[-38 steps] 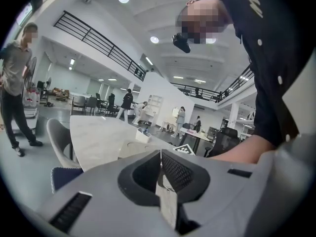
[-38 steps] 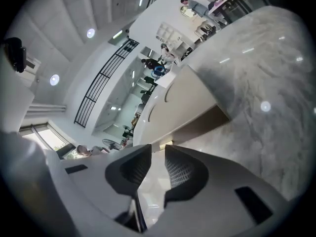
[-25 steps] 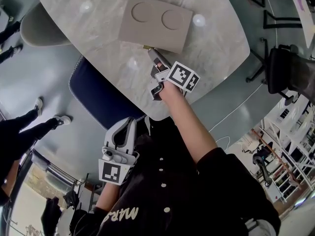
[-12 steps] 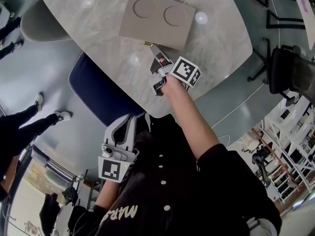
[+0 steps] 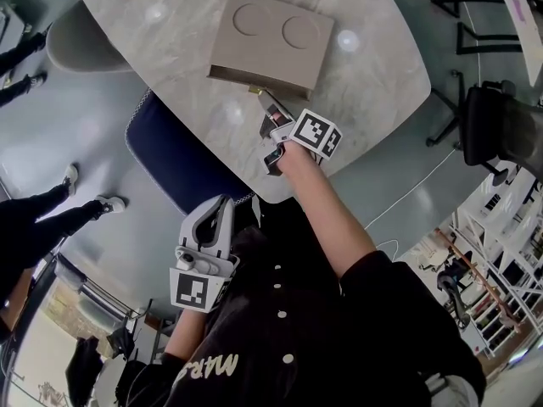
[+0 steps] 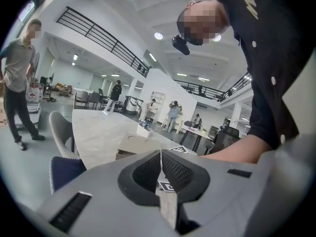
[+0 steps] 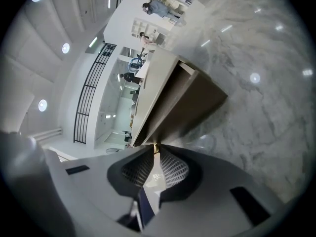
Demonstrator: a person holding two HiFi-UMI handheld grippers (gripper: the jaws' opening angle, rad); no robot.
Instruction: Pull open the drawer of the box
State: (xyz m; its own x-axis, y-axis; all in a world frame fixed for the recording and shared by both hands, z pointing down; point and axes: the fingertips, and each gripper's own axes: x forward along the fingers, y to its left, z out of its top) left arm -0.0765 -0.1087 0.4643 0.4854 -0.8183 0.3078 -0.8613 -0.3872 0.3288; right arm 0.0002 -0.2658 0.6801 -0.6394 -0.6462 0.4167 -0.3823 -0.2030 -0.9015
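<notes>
A flat tan box [image 5: 270,30] with two round hollows in its lid lies on the marble table [image 5: 161,66]. Its drawer front [image 7: 195,107] stands slightly out from under the lid, and a dark slot shows along the box's near side. A small brass knob [image 5: 254,89] sticks out of that front. My right gripper [image 5: 262,97] reaches in from the near side and is shut on the knob [image 7: 156,147], which sits pinched between its tips. My left gripper [image 5: 222,207] hangs low beside my body, off the table, jaws shut with nothing in them [image 6: 160,156].
A blue chair [image 5: 174,164] is tucked under the table's near edge, and a grey chair [image 5: 81,41] stands at the left. A person's legs [image 5: 51,214] show on the floor at the left. A black chair [image 5: 501,130] stands at the right.
My right gripper's jaws have come together on the brass knob. A dark slot now shows along the box's near side. The left gripper has stayed put.
</notes>
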